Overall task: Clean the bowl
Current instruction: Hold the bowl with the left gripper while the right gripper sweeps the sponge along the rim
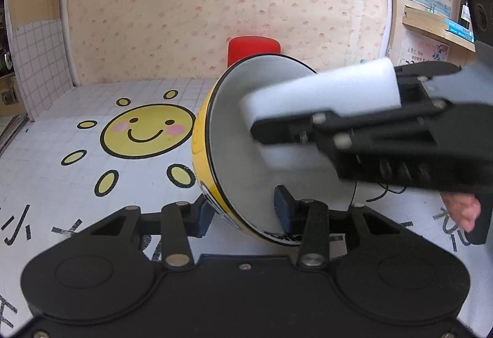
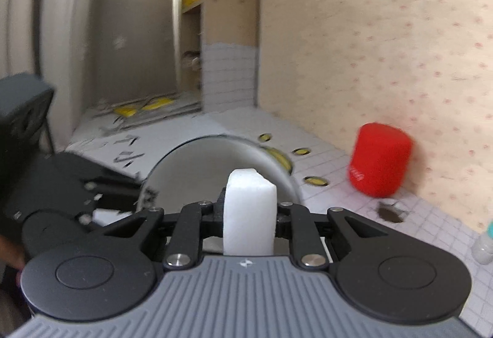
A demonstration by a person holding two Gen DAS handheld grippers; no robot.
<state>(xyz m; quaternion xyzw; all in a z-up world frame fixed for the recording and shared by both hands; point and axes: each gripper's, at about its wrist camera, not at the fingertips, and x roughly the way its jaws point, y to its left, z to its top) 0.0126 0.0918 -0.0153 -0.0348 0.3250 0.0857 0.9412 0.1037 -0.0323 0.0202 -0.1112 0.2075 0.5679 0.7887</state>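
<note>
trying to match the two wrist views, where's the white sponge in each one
Left wrist view: the white sponge is right of centre, clamped in the right gripper and reaching into the tilted bowl.
Right wrist view: the sponge stands at bottom centre between the gripper's fingers, with the bowl just behind it.
Shared landmark: the red cylinder by the wallpapered wall.

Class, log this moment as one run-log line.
left gripper: grips bowl rim, tilted | right gripper: holds sponge inside bowl | step: wiping
</note>
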